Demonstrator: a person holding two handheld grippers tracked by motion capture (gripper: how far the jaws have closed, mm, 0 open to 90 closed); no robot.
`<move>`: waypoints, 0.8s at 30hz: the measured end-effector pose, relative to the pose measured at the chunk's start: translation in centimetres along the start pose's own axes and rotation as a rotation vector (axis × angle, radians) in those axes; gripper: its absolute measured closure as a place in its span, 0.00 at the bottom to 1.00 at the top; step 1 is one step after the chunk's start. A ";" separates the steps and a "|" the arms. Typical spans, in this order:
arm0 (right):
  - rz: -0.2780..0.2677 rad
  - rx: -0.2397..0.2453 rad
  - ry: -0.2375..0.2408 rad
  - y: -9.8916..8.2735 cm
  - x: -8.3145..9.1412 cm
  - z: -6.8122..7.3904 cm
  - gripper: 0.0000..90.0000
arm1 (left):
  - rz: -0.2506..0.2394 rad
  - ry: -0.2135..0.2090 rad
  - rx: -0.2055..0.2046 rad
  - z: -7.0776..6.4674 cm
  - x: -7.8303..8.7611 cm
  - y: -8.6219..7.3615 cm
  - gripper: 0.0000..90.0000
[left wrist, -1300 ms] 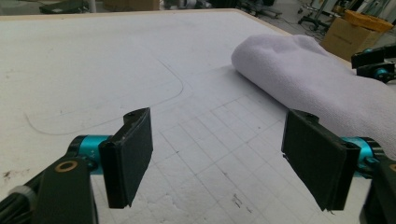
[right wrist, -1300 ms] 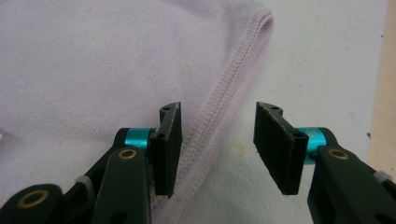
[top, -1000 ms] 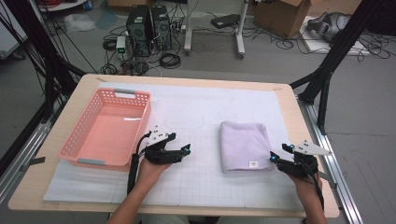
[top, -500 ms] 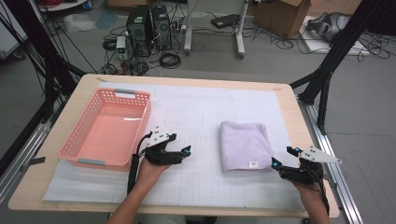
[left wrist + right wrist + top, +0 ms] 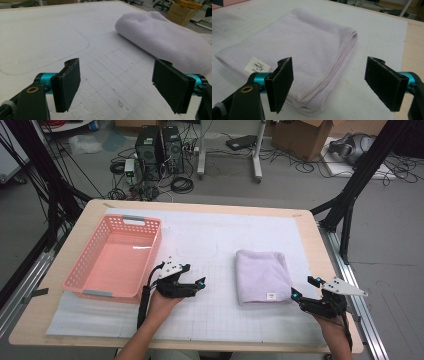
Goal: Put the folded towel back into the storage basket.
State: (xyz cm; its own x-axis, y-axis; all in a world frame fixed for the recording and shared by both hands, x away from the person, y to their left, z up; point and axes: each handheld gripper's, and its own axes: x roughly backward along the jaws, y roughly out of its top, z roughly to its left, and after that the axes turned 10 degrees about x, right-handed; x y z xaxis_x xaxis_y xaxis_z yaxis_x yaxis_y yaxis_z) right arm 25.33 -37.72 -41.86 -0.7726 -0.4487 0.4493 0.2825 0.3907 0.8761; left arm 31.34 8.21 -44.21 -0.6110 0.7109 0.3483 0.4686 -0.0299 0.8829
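Beside the folded towel (image 5: 263,276) lying right of the pink basket (image 5: 116,257), both the right gripper (image 5: 303,288) and left gripper (image 5: 199,284) gape empty, so a shallow pinch might lift just the top layer and unfold it.

Grey floor (image 5: 300,190) behind the wooden table (image 5: 310,227), cables strewn around two computer towers (image 5: 160,147), a cardboard box (image 5: 300,137) far right, black frame legs (image 5: 350,195)

Right gripper (image 5: 306,288), jaws just opened wide, now drawn back slightly with the towel's (image 5: 262,275) corner before its fingertips.
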 end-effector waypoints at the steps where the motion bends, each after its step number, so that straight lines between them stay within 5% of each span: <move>1: 0.003 0.000 -0.001 0.0 0.1 0.0 0.24 | 0.001 -0.002 0.003 0.0 0.0 0.0 0.26; 17: -0.006 -0.011 0.005 -0.2 0.3 -0.1 0.24 | 0.037 -0.023 0.025 -0.9 -2.4 0.0 0.19; 24: -0.013 -0.011 0.019 0.1 0.0 -0.1 0.24 | 0.091 -0.025 0.031 -1.7 -4.0 0.8 0.20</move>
State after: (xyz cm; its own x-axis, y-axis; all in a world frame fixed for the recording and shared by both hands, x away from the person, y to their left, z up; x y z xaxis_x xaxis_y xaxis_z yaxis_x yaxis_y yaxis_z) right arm 25.42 -37.79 -41.75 -0.7655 -0.4689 0.4407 0.2784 0.3760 0.8838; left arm 33.06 4.21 -44.36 -0.5487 0.7237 0.4184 0.5414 -0.0737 0.8375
